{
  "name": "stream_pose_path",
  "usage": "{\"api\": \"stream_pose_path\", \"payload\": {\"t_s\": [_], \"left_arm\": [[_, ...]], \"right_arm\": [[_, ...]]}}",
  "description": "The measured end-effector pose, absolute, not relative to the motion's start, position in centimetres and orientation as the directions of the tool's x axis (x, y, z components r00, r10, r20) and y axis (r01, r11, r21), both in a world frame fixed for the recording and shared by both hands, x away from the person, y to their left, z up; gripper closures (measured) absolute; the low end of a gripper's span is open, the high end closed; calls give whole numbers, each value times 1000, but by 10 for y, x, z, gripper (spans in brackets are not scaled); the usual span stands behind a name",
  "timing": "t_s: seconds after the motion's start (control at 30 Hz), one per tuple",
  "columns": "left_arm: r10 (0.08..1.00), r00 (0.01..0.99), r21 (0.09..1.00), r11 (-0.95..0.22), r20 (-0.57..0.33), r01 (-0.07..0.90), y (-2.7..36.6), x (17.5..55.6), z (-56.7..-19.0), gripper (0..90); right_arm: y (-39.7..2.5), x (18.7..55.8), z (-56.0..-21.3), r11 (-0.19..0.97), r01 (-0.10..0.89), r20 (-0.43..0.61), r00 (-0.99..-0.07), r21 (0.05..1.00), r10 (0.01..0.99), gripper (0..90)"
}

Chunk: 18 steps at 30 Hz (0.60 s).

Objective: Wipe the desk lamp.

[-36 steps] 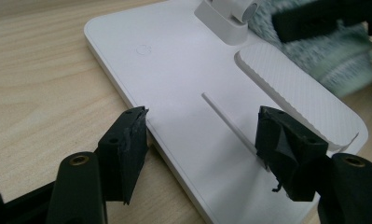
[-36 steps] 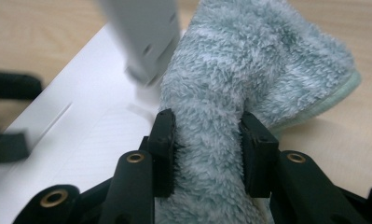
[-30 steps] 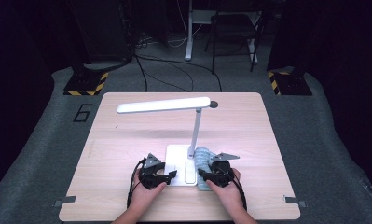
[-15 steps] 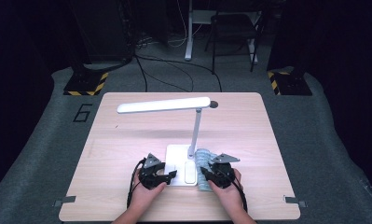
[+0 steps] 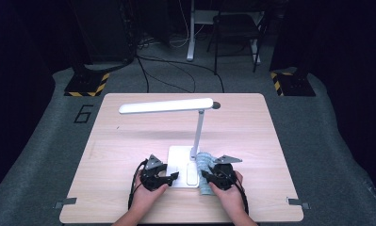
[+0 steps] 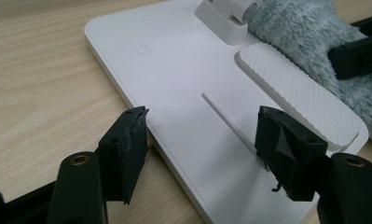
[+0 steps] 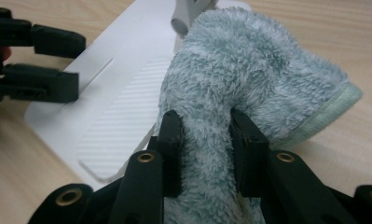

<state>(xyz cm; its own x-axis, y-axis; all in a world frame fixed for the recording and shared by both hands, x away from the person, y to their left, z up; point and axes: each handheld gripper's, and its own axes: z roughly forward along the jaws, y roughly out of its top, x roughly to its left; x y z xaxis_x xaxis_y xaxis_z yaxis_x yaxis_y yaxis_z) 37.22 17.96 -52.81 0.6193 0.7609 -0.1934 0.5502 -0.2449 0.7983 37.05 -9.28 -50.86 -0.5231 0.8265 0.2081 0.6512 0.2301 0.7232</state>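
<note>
Nothing moved: one lamp (image 5: pixel 183 141), one cloth (image 7: pixel 239 84), two grippers.

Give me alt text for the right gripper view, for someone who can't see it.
The right gripper has its two black jaws pinched on a fold of a fluffy grey-green cloth, which lies against the white lamp base on a wooden table. The left gripper reaches in at the upper left over the base.

I see open tabletop (image 5: pixel 129 141) left of the lamp base (image 5: pixel 178 157) and beyond it, room for either gripper to pass. The lamp's upright stem (image 5: pixel 198 134) and long head (image 5: pixel 166 106) bar the middle; the fuzzy cloth (image 5: pixel 205 162) crowds the base's right edge.
</note>
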Motion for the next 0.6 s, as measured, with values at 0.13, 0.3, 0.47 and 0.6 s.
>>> {"api": "stream_pose_path", "payload": {"t_s": [0.13, 0.3, 0.47, 0.6], "left_arm": [[759, 623, 798, -249, -191, 548, 180, 372, -528, 343], [756, 625, 797, -250, -194, 550, 180, 372, -528, 344], [758, 623, 799, -249, -191, 548, 180, 372, -528, 343], [759, 623, 799, -249, -191, 548, 180, 372, -528, 344]], "right_arm": [[-90, 387, -509, 199, 656, 214, -494, 728, 842, 686], [-89, 409, -510, 168, 665, 227, -466, 728, 855, 680], [-89, 426, -511, 141, 672, 238, -439, 727, 866, 658], [-89, 430, -512, 131, 664, 242, -439, 736, 866, 620]]}}
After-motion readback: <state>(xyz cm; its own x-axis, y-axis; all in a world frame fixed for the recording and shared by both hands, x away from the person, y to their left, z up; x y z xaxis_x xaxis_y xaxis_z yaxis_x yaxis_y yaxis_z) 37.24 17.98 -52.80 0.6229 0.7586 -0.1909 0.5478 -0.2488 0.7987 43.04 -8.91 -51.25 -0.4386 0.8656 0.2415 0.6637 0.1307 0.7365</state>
